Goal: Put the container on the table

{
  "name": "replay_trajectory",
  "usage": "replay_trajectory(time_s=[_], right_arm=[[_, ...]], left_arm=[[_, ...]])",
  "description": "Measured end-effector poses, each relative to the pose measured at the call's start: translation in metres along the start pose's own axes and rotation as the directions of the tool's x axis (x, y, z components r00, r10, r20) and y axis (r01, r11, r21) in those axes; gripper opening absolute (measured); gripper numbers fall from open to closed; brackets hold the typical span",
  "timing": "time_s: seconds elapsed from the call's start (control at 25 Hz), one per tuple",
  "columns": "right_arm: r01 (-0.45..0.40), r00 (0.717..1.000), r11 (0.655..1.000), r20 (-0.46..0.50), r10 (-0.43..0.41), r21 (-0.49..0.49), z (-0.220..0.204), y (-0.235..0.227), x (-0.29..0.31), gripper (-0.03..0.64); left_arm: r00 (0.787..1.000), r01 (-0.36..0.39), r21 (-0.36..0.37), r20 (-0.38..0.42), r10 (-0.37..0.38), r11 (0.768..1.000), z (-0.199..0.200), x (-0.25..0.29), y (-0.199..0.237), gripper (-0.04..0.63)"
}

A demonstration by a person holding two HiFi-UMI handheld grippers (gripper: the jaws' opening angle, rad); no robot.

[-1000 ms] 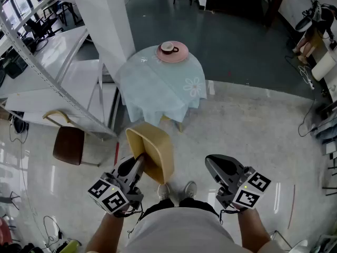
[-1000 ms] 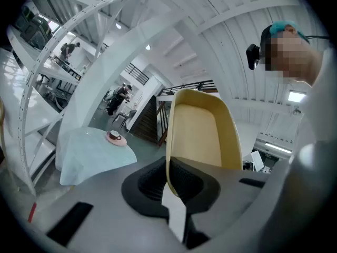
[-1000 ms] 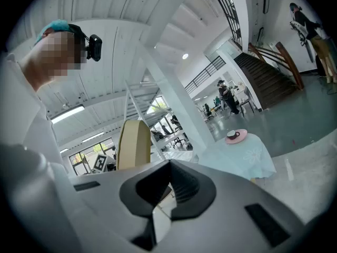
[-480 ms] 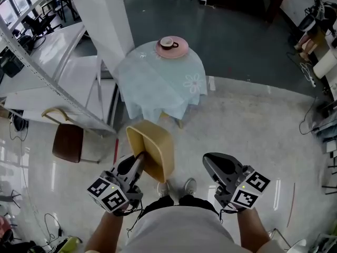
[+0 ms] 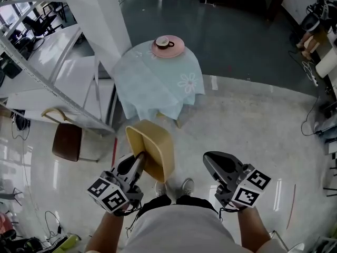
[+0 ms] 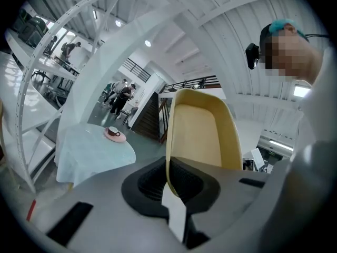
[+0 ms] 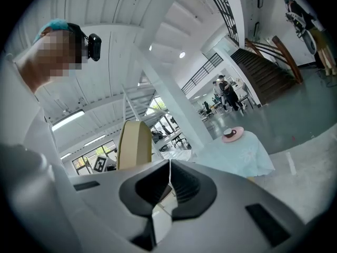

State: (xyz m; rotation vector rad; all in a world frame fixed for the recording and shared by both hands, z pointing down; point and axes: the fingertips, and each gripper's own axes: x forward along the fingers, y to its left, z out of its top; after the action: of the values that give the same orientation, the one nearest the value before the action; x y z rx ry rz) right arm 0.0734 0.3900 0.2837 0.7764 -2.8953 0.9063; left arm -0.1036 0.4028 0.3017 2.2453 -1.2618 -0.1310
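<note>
A tan, shallow container (image 5: 151,148) stands on edge above the floor, its rim pinched in my left gripper (image 5: 138,159). In the left gripper view the container (image 6: 200,136) rises straight out of the shut jaws. My right gripper (image 5: 210,163) is held beside it to the right, jaws shut with nothing between them. From the right gripper view the container (image 7: 134,144) shows edge-on at the left. Ahead stands a small round table (image 5: 158,80) under a pale blue cloth, with a pink plate and cup (image 5: 167,45) at its far side.
A brown chair (image 5: 68,141) stands at the left beside white slanted stair beams (image 5: 52,88) and a white column (image 5: 102,15). The person's shoes (image 5: 174,186) are on the glossy floor below the grippers. Cables and equipment line the right edge (image 5: 316,41).
The table and the plate have drifted slightly up and left in the head view as the person walks. Both grippers keep their pose, and the container stays held.
</note>
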Motion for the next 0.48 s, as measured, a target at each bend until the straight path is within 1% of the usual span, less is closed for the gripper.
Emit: replay_trajectory(time_s=[0.48], right_arm=[[-0.033,0.999,0.999,-0.002,0.033,-0.008,0.016,-0.041,-0.047,0.025]], left_arm=[[0.999,-0.027,0.018,0.032,0.027,0.999,-0.012,0.041,-0.045,0.026]])
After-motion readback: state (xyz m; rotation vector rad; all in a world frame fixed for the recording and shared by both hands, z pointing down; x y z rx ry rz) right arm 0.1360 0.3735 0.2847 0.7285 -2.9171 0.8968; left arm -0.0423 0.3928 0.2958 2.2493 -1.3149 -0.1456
